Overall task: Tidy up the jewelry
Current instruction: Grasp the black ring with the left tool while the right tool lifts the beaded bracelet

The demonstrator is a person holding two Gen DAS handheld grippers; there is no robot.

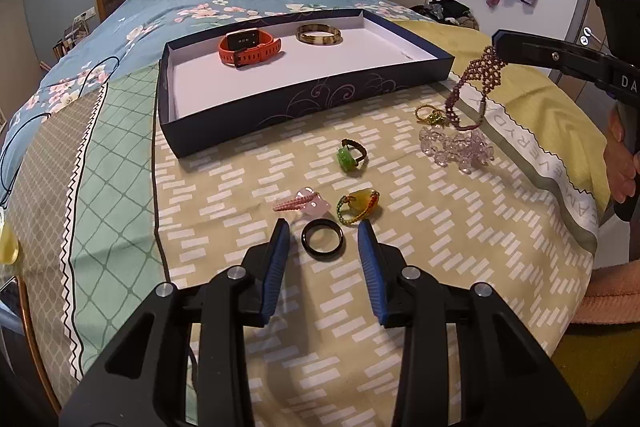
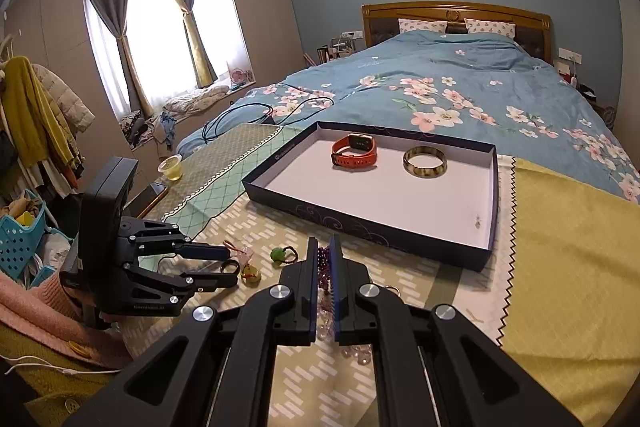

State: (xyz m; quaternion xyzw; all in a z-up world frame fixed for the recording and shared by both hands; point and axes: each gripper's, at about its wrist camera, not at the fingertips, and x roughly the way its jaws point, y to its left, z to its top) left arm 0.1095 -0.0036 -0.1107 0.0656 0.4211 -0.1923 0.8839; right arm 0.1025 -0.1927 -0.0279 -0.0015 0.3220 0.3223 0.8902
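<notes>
Right gripper (image 2: 324,259) clamps the purple beaded bracelet (image 1: 478,83); wide-open left gripper (image 1: 324,233) holds nothing, black glossy ring (image 1: 322,239) at its twelve o'clock.

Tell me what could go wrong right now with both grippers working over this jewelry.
The purple beaded bracelet, pinched only at its top by the right gripper, dangles near the gold clasp and clear crystal beads and could snag them. The open left gripper straddles the black ring, which might skid away.

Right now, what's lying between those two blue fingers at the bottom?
A black ring lies flat on the patterned cloth between the open left gripper fingers, touching neither. The left wrist view shows it.
</notes>
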